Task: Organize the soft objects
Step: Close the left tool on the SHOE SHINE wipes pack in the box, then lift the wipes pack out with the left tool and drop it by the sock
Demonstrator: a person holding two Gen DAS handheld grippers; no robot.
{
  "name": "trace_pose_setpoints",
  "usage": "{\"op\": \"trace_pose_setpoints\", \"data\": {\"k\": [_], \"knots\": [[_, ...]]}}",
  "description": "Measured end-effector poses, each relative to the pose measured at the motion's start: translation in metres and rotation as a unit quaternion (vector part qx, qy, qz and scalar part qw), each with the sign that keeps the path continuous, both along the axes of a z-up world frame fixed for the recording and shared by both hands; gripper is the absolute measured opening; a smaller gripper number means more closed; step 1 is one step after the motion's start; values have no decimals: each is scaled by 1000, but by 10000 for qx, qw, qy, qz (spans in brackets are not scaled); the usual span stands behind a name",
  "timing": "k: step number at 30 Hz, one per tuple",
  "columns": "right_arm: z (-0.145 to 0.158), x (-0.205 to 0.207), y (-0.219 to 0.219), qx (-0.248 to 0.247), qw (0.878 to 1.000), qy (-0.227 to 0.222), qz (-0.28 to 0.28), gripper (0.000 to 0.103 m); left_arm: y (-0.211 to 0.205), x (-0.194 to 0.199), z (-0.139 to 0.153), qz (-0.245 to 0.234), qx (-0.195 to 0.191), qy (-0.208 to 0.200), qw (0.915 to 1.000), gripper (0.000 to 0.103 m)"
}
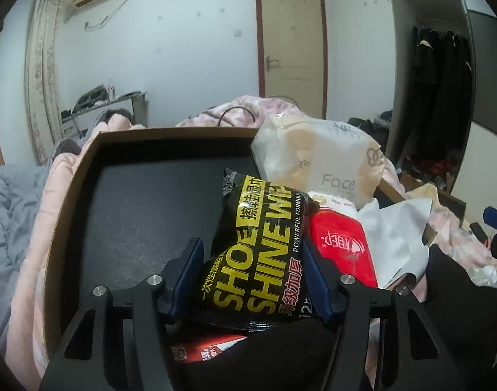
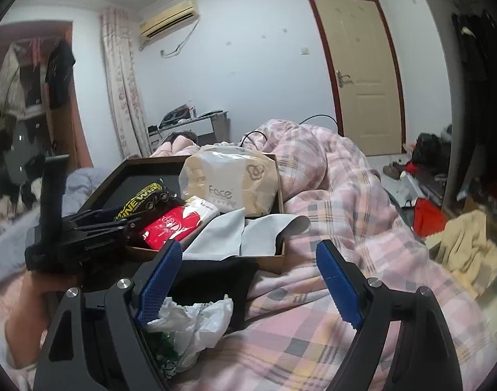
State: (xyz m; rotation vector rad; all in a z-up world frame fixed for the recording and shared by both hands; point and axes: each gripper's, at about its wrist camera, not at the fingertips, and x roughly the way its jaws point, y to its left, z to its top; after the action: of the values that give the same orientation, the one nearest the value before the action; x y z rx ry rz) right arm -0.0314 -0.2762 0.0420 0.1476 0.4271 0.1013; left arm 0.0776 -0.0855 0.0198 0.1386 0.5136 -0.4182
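Observation:
A black-and-yellow shoe shine wipes pack (image 1: 258,238) stands tilted over the brown cardboard box (image 1: 85,163), with my left gripper (image 1: 252,247) shut on its lower half, a blue pad on each side. Beside it in the box lie a red tissue pack (image 1: 343,244), a clear "Face" tissue pack (image 1: 317,159) and a pale grey cloth (image 1: 398,228). In the right wrist view the box (image 2: 264,257) is ahead on the left, with the left gripper (image 2: 118,218) over it. My right gripper (image 2: 248,260) stands open and holds nothing, above a black cloth (image 2: 216,270) and a crumpled white plastic bag (image 2: 196,322).
The box rests on a bed with a pink plaid quilt (image 2: 346,211). A second red pack (image 1: 209,348) lies under the left gripper. A hand (image 2: 36,293) holds the left gripper. A closed door (image 2: 362,75) is behind; clothes and clutter cover the floor at right (image 2: 427,215).

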Motion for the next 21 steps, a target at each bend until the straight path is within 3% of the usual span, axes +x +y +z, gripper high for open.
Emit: {"op": "trace_pose_setpoints", "data": {"k": [6, 10, 13, 21], "knots": [[0, 2, 3, -158, 9999, 23, 3, 84, 4, -13, 1, 60, -73, -332, 9994, 47], [-1, 1, 3, -184, 9998, 40, 10, 84, 25, -29, 14, 69, -614, -714, 9955, 46], [-2, 2, 5, -215, 9998, 46, 11, 84, 43, -40, 25, 64, -1012, -818, 9915, 46], [-2, 2, 6, -225, 9997, 80, 21, 84, 50, -84, 37, -318, -1163, -846, 9891, 46]]}}
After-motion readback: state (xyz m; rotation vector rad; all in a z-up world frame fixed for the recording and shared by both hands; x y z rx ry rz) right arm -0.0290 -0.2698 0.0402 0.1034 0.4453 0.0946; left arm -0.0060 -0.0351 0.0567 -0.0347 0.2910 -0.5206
